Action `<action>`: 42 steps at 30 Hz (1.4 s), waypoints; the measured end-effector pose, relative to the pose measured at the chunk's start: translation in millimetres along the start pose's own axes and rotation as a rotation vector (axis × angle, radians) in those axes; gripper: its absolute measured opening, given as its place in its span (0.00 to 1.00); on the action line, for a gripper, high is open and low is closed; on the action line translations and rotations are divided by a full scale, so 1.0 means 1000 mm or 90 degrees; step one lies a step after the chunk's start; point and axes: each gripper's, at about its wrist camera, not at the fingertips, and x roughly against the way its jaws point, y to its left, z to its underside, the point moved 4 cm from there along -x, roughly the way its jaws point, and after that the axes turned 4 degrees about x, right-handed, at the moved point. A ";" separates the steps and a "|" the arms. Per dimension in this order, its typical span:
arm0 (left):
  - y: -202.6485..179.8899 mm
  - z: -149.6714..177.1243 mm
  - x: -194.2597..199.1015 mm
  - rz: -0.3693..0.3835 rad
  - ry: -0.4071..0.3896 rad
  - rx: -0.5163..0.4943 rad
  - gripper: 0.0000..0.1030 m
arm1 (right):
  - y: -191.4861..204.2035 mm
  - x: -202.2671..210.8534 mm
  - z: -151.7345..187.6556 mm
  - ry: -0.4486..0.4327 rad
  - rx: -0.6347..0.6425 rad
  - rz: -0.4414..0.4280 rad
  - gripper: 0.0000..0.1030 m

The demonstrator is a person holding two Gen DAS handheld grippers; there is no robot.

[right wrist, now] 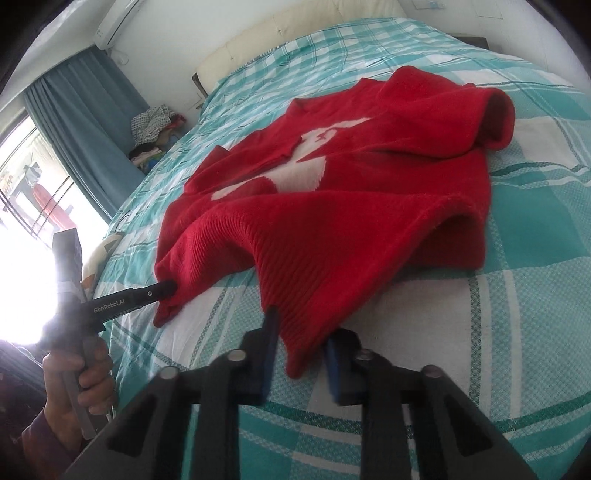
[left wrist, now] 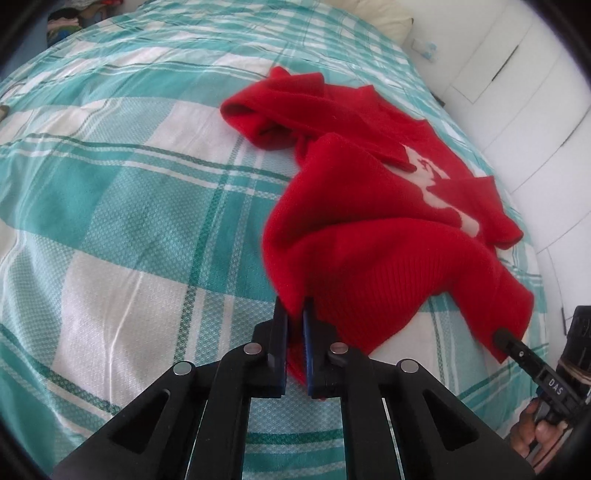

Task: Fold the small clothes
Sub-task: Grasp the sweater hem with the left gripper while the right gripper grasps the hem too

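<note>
A red knit sweater [left wrist: 369,229] with a white figure on its front lies crumpled on the bed; it also shows in the right wrist view [right wrist: 332,206]. My left gripper [left wrist: 294,314] is shut on the ribbed hem at one corner. My right gripper [right wrist: 301,332] has hem cloth between its fingers, with the jaws set wider; it looks shut on the hem. The right gripper shows in the left wrist view [left wrist: 498,338] at the hem's other corner. The left gripper shows in the right wrist view [right wrist: 168,288] on the hem. The hem is lifted a little off the bed.
The bed has a teal and white checked cover [left wrist: 129,221]. White cabinet doors [left wrist: 524,74] stand to the right of the bed. A pile of clothes [right wrist: 155,129] lies by the blue curtain [right wrist: 81,122] and bright window. A cream headboard [right wrist: 295,33] is at the far end.
</note>
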 end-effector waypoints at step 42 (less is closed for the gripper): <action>-0.025 0.111 0.039 -0.087 0.046 -0.191 0.08 | -0.061 0.070 0.087 0.213 -0.012 0.146 0.03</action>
